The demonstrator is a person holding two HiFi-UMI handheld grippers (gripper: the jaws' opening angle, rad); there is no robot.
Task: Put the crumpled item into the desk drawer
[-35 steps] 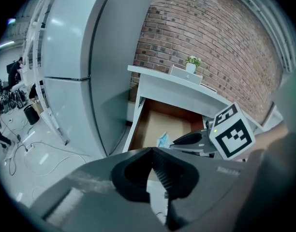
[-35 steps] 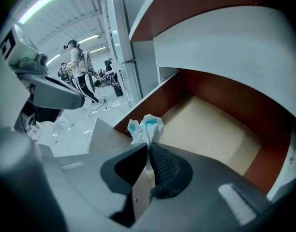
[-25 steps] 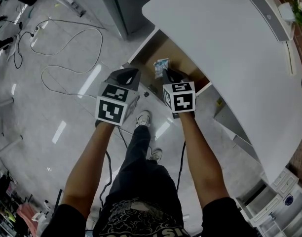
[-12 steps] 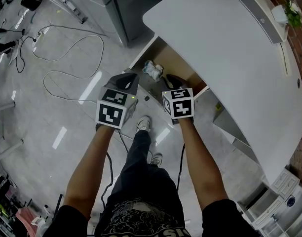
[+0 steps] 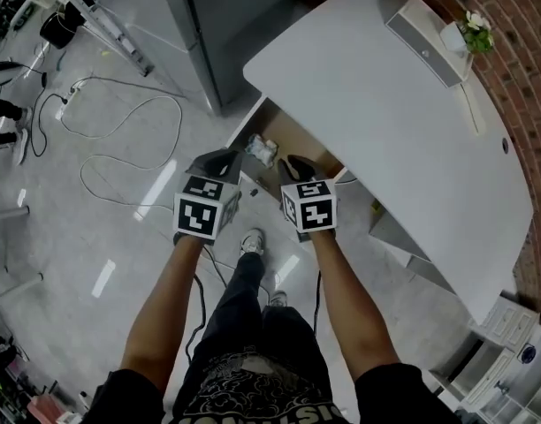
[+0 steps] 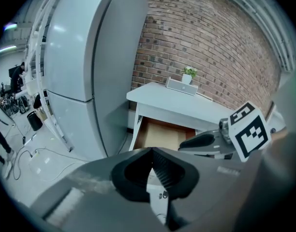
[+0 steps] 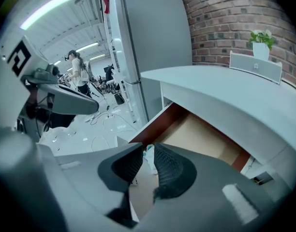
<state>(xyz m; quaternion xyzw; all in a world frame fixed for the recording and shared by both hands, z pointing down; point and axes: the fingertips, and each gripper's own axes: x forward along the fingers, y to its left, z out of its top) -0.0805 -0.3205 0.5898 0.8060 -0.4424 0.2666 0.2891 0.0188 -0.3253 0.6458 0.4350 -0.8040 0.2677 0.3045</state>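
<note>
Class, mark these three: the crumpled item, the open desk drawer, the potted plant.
Crumpled pale item (image 5: 260,151): head view, its middle.
Open brown wooden desk drawer (image 5: 295,137): head view, bare bottom panel.
Small green potted plant (image 5: 476,21): head view, its leaves.

**Big lab/workshop hall with one office-ish corner**

The polished grey floor (image 5: 94,237) has loose cables (image 5: 176,111) snaking across it. There are long strip lights (image 7: 51,6) overhead and a tall grey metal cabinet (image 6: 85,57), with metal stands (image 5: 111,20) off to the side and a person (image 7: 78,74) way back. The brick wall (image 6: 201,37) and white desk (image 5: 385,104) with a little plant (image 5: 474,29) make up the office bit.
</note>
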